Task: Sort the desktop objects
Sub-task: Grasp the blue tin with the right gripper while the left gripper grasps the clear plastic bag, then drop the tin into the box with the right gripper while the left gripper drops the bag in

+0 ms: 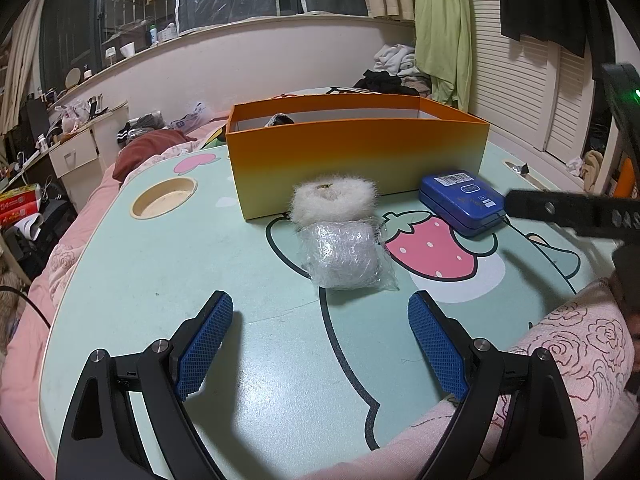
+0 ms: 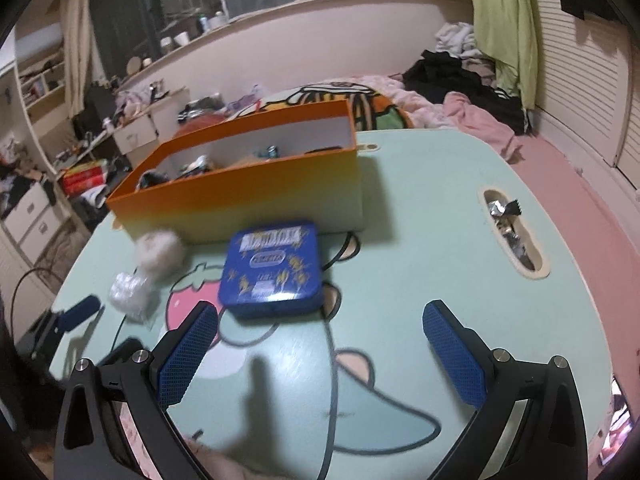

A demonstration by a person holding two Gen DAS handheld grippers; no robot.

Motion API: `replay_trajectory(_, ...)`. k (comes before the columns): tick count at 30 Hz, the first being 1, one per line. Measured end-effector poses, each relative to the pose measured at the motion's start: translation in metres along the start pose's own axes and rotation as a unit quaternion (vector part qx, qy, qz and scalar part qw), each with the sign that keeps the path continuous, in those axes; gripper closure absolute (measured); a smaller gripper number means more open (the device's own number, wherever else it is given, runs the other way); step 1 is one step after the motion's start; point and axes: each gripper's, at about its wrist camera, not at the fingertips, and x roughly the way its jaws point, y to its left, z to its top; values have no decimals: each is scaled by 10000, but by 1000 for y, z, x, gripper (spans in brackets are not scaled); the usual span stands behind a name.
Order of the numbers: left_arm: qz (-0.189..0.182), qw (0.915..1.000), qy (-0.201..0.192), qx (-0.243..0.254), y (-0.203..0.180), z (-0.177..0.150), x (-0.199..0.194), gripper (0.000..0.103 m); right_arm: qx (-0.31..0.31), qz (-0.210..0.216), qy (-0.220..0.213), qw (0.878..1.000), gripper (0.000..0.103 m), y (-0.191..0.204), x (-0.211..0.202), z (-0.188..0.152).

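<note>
An orange box (image 2: 236,196) stands toward the table's (image 1: 160,280) far edge, with small odds and ends inside. Before it lie a blue tin (image 2: 272,268), a fluffy ball (image 1: 334,198) and a plastic-wrapped bundle (image 1: 346,258). The left gripper (image 1: 320,344) and right gripper (image 2: 320,356) both hang spread, grasping nothing.

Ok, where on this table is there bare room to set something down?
Bare stretches: the near-left tabletop between the round cup hole and the plastic-wrapped bundle, and the right side between the blue tin and the oblong slot. It is crowded before the orange box, where the furry puff sits.
</note>
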Motion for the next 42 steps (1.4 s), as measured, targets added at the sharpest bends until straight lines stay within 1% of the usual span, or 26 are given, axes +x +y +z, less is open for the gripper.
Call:
replay_trajectory(3,25,10000,-2,20,0,0,-1,14,-348,-44,205,9992,0,17,14,13)
replay_trajectory(5,85,10000,-12,18,4,0,1,14,-577,-196,379,9974,0,27,26,17)
replay_trajectory(7,21,10000,-46,0,5,7,-2,14,-684,-301,583,9955,0,30,38,17)
replay_trajectory(8,-71,10000,-48,-51,6,11,-3,14,-668,-232,649,9954,7,29,41,15)
replay_trajectory(9,-195,9997,-35,-159,8,18,-3,14,-611,-56,641,9961,20,26,41,12)
replay_trajectory(10,-236,9995,13,-192,8,23,-2,14,-600,-70,494,9970,37,24,37,10)
replay_trajectory(11,-253,9994,87,-202,6,27,2,14,-530,-63,420,9977,37,21,34,8)
replay_trajectory(12,-246,9994,149,-199,4,31,6,14,-436,96,357,9984,37,17,31,6)
replay_trajectory(14,-174,9994,269,-154,-1,38,15,16,-303,218,236,9990,37,12,25,2)
replay_trajectory(17,-119,9988,462,-79,-7,47,26,37,-257,358,-43,9990,37,11,12,-2)
replay_trajectory(18,-139,9984,546,-42,-8,49,31,58,-268,374,-141,9988,37,13,7,-3)
replay_trajectory(19,-177,9976,670,-46,-9,49,37,70,-277,380,-230,9986,37,14,2,-3)
replay_trajectory(20,-209,9975,676,-92,-8,48,38,70,-283,404,-327,9982,37,14,-2,-3)
replay_trajectory(22,-394,9980,480,-150,-5,46,31,71,-280,465,-454,9975,37,14,-9,0)
replay_trajectory(26,-491,9988,20,20,-3,42,2,71,-186,694,-551,9959,37,12,-21,14)
replay_trajectory(28,-562,9983,-170,-40,1,55,-11,71,-172,751,-673,9948,37,15,-27,29)
replay_trajectory(31,-639,9968,-431,-231,8,87,-18,71,-161,734,-925,9929,37,23,-32,65)
replay_trajectory(33,-513,9961,-629,-339,10,111,-15,71,-121,739,-966,9925,37,26,-26,86)
replay_trajectory(35,-423,9955,-699,-475,14,129,-2,70,-76,628,-992,9931,37,28,-12,106)
replay_trajectory(36,-400,9952,-686,-570,17,135,6,67,-42,581,-974,9935,37,27,-5,110)
replay_trajectory(37,-389,9950,-576,-712,21,140,21,50,-10,530,-903,9945,35,26,7,113)
replay_trajectory(38,-319,9954,-402,-813,23,140,33,36,-10,478,-792,9957,25,25,17,114)
replay_trajectory(39,-234,9953,-289,-896,25,138,40,20,11,292,-621,9976,22,23,28,113)
replay_trajectory(40,-199,9944,-215,-1018,29,131,49,19,13,157,-434,9989,17,20,39,111)
replay_trajectory(41,-257,9939,-155,-1060,31,125,54,19,5,207,-295,9993,17,18,48,105)
replay_trajectory(42,-328,9937,-70,-1069,33,119,59,19,-77,201,-383,9990,16,19,48,99)
